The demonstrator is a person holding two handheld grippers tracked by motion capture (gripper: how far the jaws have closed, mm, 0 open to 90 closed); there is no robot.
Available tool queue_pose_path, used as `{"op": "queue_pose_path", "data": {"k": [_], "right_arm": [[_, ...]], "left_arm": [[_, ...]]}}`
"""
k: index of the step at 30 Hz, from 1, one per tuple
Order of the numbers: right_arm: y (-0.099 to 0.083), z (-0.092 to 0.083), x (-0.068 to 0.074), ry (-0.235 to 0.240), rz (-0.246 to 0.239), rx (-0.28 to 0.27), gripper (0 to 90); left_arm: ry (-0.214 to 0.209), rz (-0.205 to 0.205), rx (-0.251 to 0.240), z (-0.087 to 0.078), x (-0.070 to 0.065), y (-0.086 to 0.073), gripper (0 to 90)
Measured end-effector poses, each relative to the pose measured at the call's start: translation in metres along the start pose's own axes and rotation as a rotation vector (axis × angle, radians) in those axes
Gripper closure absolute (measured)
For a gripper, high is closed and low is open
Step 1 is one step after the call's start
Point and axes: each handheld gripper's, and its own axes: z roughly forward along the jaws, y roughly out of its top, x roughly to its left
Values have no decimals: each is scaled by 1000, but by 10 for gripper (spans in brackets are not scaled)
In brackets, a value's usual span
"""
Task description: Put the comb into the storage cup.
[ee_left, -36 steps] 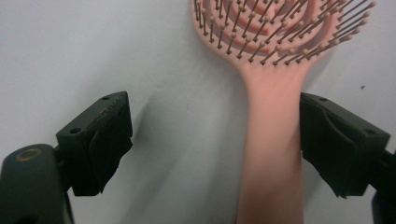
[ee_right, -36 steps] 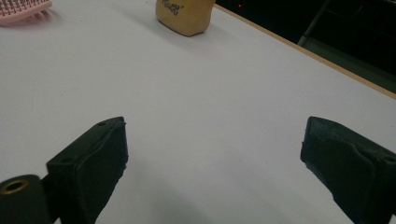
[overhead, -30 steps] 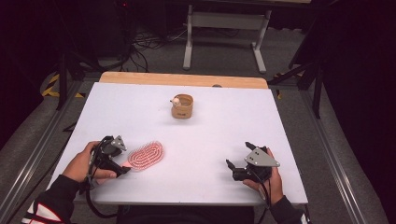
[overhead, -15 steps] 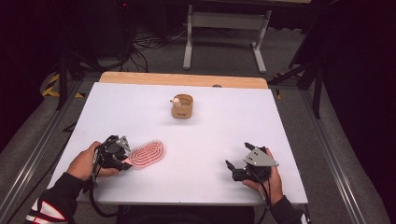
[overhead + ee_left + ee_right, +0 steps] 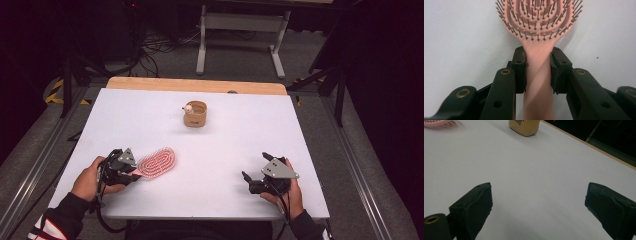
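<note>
A pink hairbrush [image 5: 157,161] lies bristles up on the white table [image 5: 225,140] at the near left. My left gripper [image 5: 136,172] has just been closing its jaws with the brush's handle between them. In the left gripper view, both pads press the handle's sides just below the brush head [image 5: 539,20], so the left gripper [image 5: 539,67] is shut on it. At the near right, my right gripper [image 5: 255,166] rests open on the table. In its own view, the right gripper [image 5: 539,195] has only bare table between its jaws.
A small tan cup [image 5: 195,114] stands upright towards the table's far middle, with something small and pale at its rim; it also appears in the right gripper view [image 5: 524,126]. A wooden strip [image 5: 195,85] runs along the far edge. Dark floor and cables lie beyond.
My left gripper has shifted slightly to the brush's handle, and its jaws have gone from wide apart to closed on it. The right gripper and the cup have stayed put.
</note>
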Motion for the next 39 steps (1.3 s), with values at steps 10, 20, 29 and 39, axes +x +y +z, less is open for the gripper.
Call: {"op": "queue_pose_path", "data": {"k": [10, 20, 29, 39], "right_arm": [[0, -2, -4, -17, 23, -20, 80], [1, -4, -5, -29, 28, -36, 79], [3, -6, -7, -45, 45, -62, 76], [14, -8, -16, -73, 106, -137, 68]], "left_arm": [[117, -6, -105, -7, -1, 2, 698], [202, -25, -284, -16, -4, 0, 697], [223, -54, -468, -15, -9, 0, 698], [274, -87, -590, -10, -16, 6, 698]]}}
